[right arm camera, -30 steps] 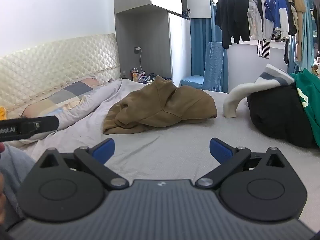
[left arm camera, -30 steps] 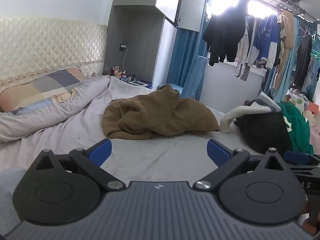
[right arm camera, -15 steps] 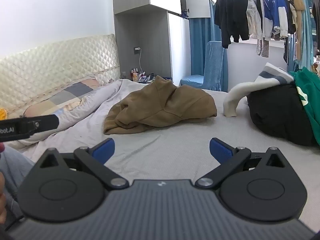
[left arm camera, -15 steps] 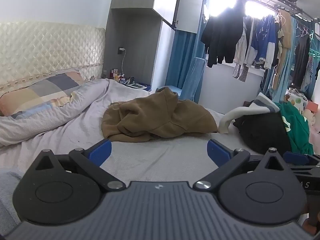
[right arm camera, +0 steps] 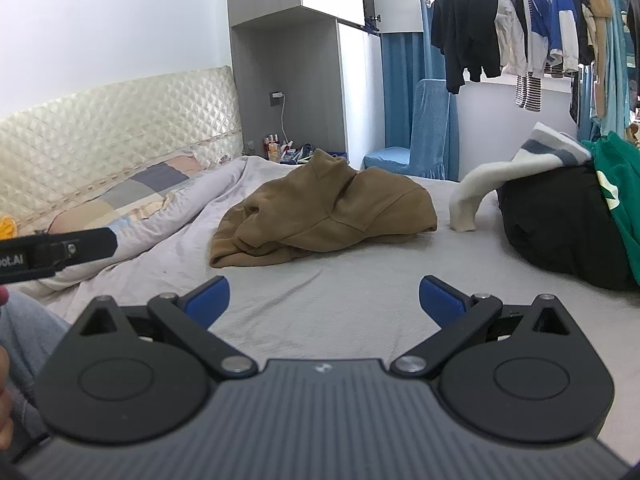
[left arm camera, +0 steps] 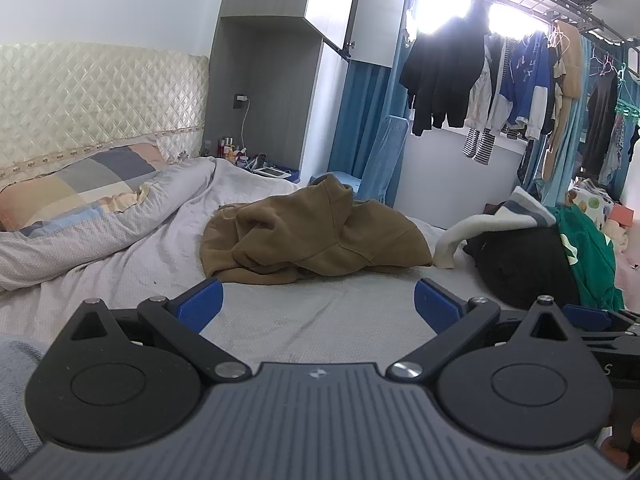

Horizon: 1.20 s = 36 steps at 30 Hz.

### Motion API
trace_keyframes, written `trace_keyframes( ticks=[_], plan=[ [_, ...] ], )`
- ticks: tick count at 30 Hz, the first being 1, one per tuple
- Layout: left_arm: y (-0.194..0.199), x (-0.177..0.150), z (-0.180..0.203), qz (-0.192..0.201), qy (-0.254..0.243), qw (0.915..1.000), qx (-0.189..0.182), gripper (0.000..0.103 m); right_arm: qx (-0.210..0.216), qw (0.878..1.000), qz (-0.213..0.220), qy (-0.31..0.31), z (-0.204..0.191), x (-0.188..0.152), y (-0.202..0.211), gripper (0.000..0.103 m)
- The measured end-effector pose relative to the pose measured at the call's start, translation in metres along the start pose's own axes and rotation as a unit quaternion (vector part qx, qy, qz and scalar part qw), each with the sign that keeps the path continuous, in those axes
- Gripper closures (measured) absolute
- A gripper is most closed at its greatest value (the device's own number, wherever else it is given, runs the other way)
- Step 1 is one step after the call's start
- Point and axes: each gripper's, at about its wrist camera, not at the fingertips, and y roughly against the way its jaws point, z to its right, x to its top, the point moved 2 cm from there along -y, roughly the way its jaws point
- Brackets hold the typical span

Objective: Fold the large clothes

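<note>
This is a lived-in bedroom in a home: a bed (left arm camera: 320, 320) with a quilted headboard (left arm camera: 100, 92), a patchwork pillow (left arm camera: 76, 188) and a rumpled duvet (left arm camera: 132, 224), a bedside niche of small bottles (left arm camera: 229, 147) (toiletries, apparently), and laundry (left arm camera: 480, 80) hanging on a rail by the window.

Brown hoodie (left arm camera: 312, 236); grey sheet (left arm camera: 320, 308); blue fingers (right arm camera: 208, 298); checked pillow (left arm camera: 76, 188).

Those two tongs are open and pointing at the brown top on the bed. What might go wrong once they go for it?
The brown top lies bunched in overlapping folds, so the open left tongs or right tongs may pinch several layers, or the grey sheet beneath.

The pile of black and green clothes sits near its right side, leaving perhaps little room to spread it flat.
</note>
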Motion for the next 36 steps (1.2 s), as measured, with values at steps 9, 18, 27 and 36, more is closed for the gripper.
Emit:
trace_keyframes(
  ticks=[9,18,27,36],
  plan=[
    [0.001,-0.003,-0.002,0.000,0.003,1.0000,0.002,0.000,0.001,1.000,-0.001,0.000,0.000,0.000,0.000,0.000],
    [0.002,-0.002,-0.003,-0.001,0.004,1.0000,0.006,0.000,0.002,1.000,-0.004,0.000,-0.001,-0.001,-0.003,0.000],
    [-0.003,-0.004,-0.004,-0.006,0.002,0.9999,0.011,0.000,0.004,1.000,-0.011,-0.003,-0.001,-0.006,-0.010,0.000],
    [-0.010,-0.005,-0.002,-0.013,0.001,0.9998,0.015,0.000,0.006,1.000,-0.015,-0.007,0.001,-0.010,-0.014,0.000]
  ],
)
